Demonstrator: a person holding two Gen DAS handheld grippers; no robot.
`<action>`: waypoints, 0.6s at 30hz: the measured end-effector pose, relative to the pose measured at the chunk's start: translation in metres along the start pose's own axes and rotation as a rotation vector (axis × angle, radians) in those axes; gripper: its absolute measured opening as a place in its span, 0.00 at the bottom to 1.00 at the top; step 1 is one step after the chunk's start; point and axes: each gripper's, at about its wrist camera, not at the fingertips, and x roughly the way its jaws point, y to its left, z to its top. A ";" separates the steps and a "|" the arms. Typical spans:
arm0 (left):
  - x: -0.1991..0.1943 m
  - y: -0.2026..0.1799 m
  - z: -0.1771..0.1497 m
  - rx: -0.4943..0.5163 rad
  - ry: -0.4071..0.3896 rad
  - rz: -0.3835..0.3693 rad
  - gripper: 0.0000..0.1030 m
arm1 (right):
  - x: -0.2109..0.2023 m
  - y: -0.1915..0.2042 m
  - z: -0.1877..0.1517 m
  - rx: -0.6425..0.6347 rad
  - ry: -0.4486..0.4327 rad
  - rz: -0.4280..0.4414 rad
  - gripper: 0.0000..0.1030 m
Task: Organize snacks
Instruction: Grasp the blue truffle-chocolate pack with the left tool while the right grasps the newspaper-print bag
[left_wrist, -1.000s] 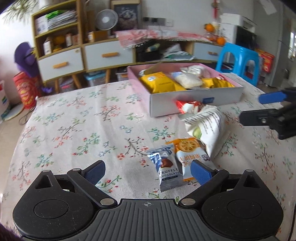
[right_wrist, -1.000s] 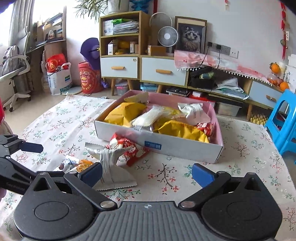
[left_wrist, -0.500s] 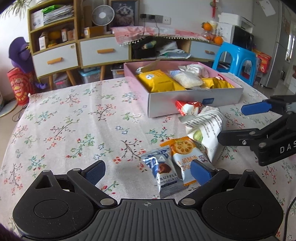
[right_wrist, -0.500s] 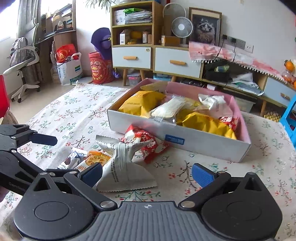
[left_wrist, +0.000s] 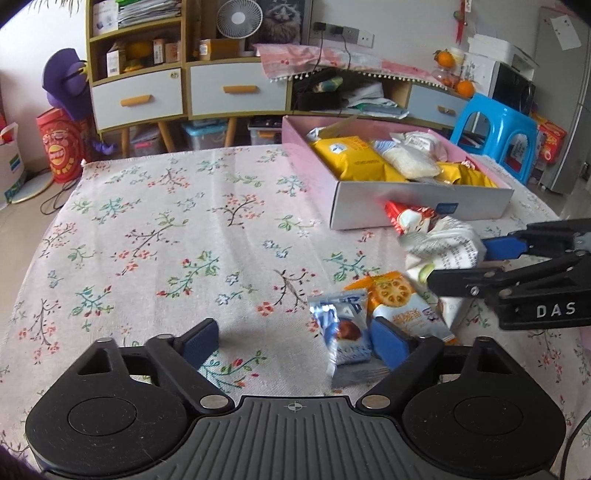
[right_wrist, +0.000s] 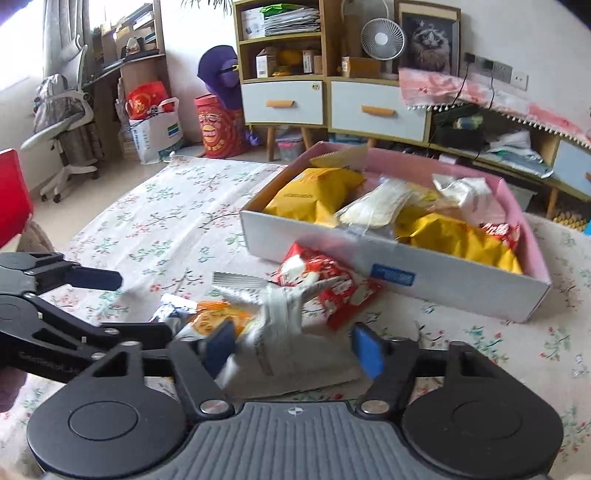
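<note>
Left gripper: held low over the counter, pointing forward toward the box. Its fingers stand wide apart and clamp nothing. The silver-blue chocolate packet lies flat between the fingers, just inside the right one; the orange cracker packet lies just beyond that right fingertip, touching the chocolate packet.

Right gripper: held low at the counter's near edge, pointing toward the box and slightly down. Its fingers are apart, one on each side of the white packet, which sits between them and rises to a crimped top (contact between pads and packet cannot be confirmed). In the left wrist view the right gripper enters from the right edge, its fingers straddling the white packet.

Loose items on the counter, counted: four.
- One white packet, between the right gripper's fingers.
- One red packet, just beyond those fingers, resting against the box's front wall.
- One orange cracker packet, to the left of the right gripper's left finger, partly under the white packet.
- One chocolate packet, further left again.

Box count: one, white outside and pink inside, open on top, standing well beyond both pairs of fingers. It holds several packets, among them at least two yellow bags and one pale bag (the full count is obscured by overlap).
</note>
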 end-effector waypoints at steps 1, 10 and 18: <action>0.000 0.000 -0.001 0.000 0.004 0.006 0.79 | -0.001 0.001 0.000 -0.006 -0.003 0.001 0.44; -0.006 0.005 -0.003 0.034 -0.008 0.052 0.41 | -0.013 -0.002 0.004 -0.027 0.000 0.033 0.19; -0.010 0.014 -0.003 0.081 0.013 0.059 0.42 | -0.025 -0.018 0.001 0.022 0.019 0.009 0.20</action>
